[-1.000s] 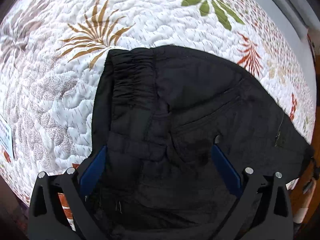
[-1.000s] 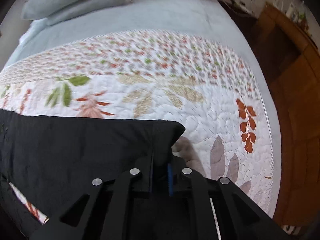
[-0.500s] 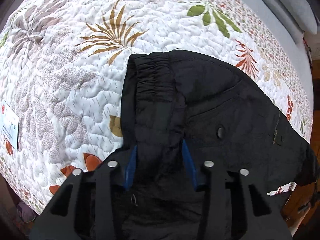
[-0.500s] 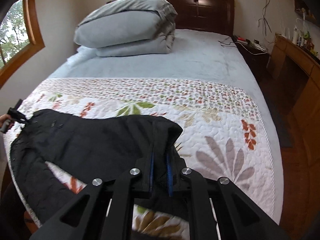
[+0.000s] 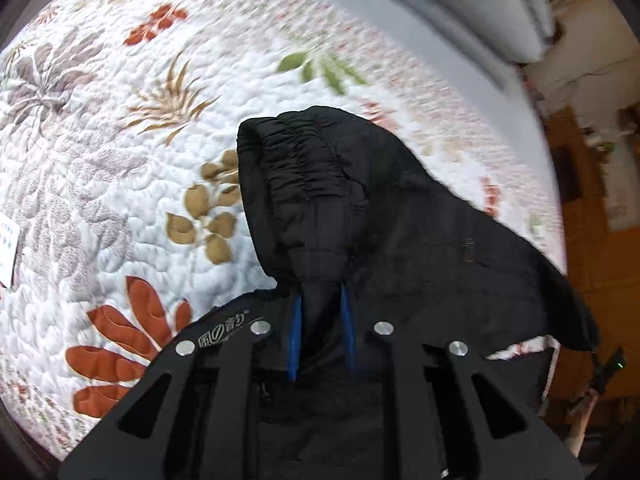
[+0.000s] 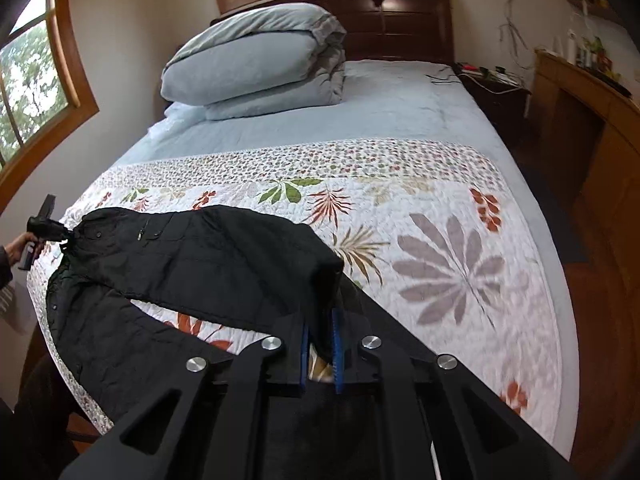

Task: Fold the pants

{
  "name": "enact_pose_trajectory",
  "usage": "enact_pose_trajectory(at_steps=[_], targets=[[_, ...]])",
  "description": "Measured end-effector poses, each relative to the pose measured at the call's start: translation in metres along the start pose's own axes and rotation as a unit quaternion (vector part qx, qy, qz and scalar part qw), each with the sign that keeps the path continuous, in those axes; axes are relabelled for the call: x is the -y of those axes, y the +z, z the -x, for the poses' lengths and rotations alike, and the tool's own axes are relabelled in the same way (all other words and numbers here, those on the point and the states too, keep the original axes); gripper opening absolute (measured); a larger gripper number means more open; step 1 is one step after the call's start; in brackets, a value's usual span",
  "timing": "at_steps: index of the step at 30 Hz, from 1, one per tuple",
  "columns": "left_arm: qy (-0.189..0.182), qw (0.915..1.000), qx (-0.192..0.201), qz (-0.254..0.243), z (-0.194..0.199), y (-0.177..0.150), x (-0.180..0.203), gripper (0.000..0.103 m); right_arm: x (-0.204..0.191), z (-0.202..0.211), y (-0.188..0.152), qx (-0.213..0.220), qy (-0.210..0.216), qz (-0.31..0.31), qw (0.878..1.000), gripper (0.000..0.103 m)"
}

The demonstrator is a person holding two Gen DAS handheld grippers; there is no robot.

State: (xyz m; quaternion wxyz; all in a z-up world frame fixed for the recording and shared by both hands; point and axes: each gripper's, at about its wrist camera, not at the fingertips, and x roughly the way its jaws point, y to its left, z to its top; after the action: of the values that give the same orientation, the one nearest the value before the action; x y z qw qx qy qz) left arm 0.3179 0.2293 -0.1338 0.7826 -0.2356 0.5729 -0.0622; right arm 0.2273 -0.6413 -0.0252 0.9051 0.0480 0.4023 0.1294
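Note:
Black pants hang stretched between my two grippers above a floral quilt on a bed. My left gripper is shut on the pants just below the gathered elastic waistband. It also shows in the right wrist view at the far left, held by a hand. My right gripper is shut on the other end of the pants. The cloth between the grippers sags, and a lower layer drapes over the bed's near edge.
A folded grey duvet lies at the head of the bed before a dark headboard. A nightstand and wooden cabinet stand at the right, windows at the left. A white label lies on the quilt's left edge.
My left gripper closed from wide open onto the pants near the waistband and lifted it. My right gripper, shut throughout, rose and pulled back, so the pants came up off the quilt.

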Motion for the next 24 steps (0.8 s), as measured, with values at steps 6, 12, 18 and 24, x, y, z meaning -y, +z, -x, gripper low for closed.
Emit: enact_pose_trajectory(at_steps=[6,12,18,24], targets=[[-0.074,0.9959,0.042,-0.031,0.027,-0.031,0.004,0.015,0.009,0.032,-0.043,0.015,-0.001,-0.049,0.999,0.008],[-0.118,0.9903,0.059,-0.043,0.052,-0.075,-0.007,0.002,0.029,0.055,-0.096,0.028,-0.006,-0.126,0.992,0.008],[-0.108,0.9929,0.043,-0.026,0.06,-0.111,-0.035,0.0,0.045,0.058,-0.156,0.012,-0.007,-0.205,0.979,0.008],[-0.068,0.9961,0.055,0.008,0.044,-0.118,-0.044,0.07,0.038,0.035,-0.199,-0.069,-0.048,-0.243,0.966,0.018]])
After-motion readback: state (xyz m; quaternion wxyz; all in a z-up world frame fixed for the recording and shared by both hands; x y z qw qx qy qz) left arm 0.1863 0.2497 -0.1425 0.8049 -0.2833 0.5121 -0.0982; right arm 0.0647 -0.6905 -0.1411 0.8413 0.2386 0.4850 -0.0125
